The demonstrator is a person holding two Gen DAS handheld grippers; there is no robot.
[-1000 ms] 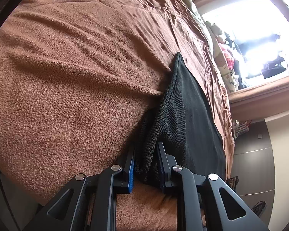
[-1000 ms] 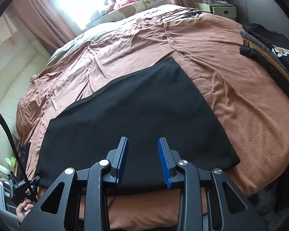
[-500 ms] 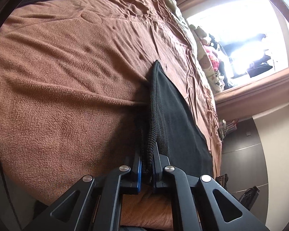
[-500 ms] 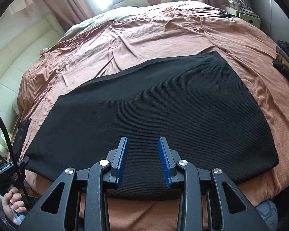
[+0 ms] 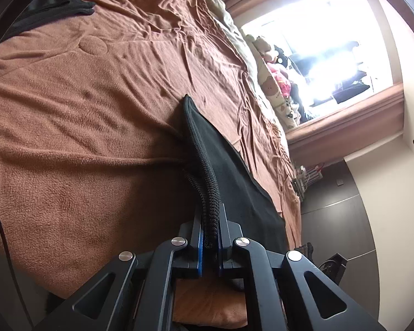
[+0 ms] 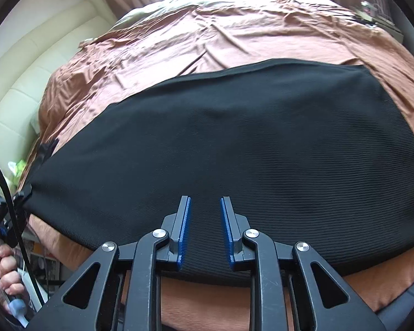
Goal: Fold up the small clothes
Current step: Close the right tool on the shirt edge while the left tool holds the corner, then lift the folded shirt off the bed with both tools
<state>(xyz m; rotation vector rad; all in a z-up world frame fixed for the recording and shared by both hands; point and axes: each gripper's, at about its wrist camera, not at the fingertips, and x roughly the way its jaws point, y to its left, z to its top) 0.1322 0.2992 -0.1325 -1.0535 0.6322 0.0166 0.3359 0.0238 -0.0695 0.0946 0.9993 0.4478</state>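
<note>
While the black garment (image 6: pixel 234 143) lies flat near the bed's (image 6: pixel 207 41) front edge, left gripper (image 5: pixel 209 237) jaws clamp its corner; right gripper (image 6: pixel 205 229) jaws, closing, hold nothing

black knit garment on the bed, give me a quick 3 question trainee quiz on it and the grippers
1. True or false: the left gripper is shut on the black knit garment's edge.
2. What is between the right gripper's closing jaws? A) a sock B) nothing, the garment lies below C) a pillow
3. What colour is the blanket under the garment?

Key: 1 true; 2 B; 3 brown.
</note>
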